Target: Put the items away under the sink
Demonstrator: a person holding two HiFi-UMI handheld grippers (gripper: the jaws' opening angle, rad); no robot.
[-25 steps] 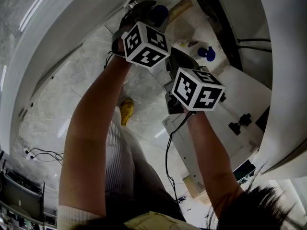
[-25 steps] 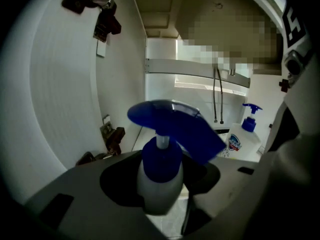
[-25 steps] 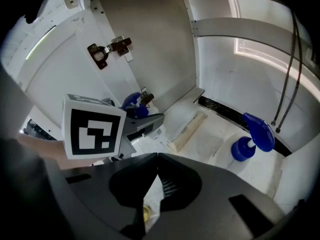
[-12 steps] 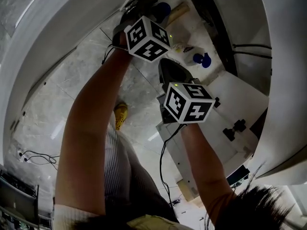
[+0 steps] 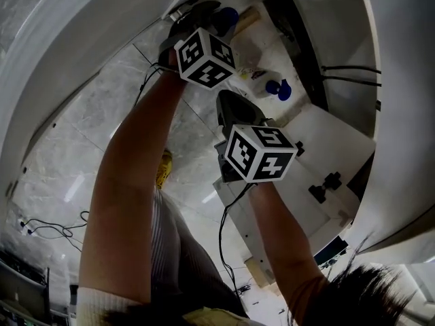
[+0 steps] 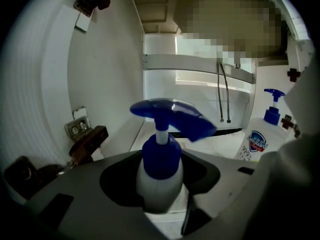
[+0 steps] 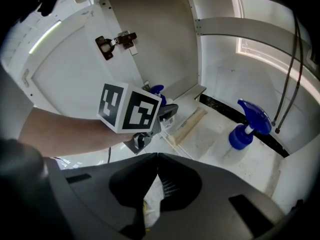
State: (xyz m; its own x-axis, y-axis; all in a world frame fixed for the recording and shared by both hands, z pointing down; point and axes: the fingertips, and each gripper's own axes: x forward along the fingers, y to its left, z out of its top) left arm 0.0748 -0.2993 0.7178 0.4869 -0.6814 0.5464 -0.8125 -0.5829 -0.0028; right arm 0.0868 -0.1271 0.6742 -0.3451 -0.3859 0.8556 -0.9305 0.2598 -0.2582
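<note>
Right gripper point(image 7: 157, 155) shifted left, nearer, jaws together; left gripper point(image 6: 160, 185) clamped on pump bottle point(image 6: 161, 159); second bottle point(image 7: 246, 129) stands far right in cabinet point(image 7: 220, 84); two bottles total

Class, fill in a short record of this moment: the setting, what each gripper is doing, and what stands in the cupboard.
setting: open white under-sink cabinet, two thin hoses hanging at its back
left gripper: fingers closed on a white pump bottle with blue head
right gripper: fingers together, nothing clearly held
inside cabinet: labelled white soap bottle with blue pump, standing upright
</note>
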